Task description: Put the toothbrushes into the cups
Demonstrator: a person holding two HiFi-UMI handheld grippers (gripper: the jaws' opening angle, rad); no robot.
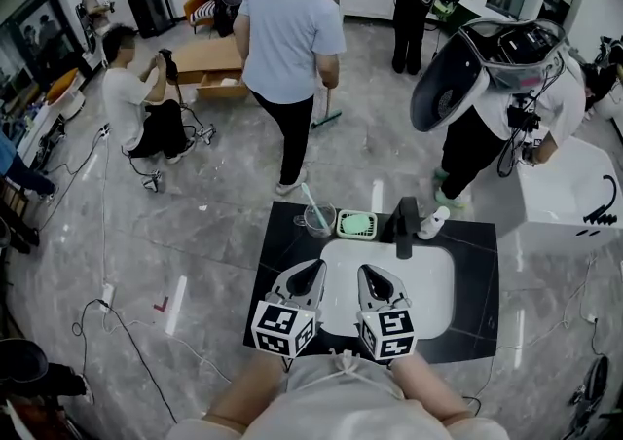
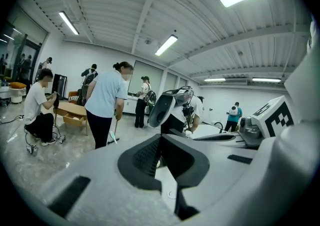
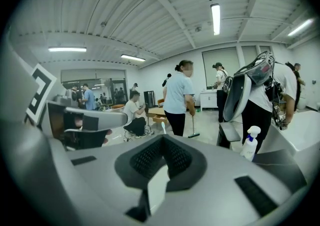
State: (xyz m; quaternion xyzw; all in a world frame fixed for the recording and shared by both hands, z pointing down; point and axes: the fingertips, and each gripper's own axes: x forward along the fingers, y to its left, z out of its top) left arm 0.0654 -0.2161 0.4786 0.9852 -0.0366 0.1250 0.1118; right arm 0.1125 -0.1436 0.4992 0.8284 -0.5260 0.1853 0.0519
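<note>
While the left gripper [image 1: 308, 279] and the right gripper [image 1: 376, 283] hover clenched and empty over the sink [image 1: 428, 277], a toothbrush [image 1: 311, 202] leans in the cup [image 1: 319, 224] behind it.

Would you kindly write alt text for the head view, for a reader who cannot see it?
The left tongs and right tongs, both shut and empty, hover side by side over a white sink in a black counter. Behind the sink stand a clear cup holding a toothbrush, a green dish, a black tap and a spray bottle.
</note>
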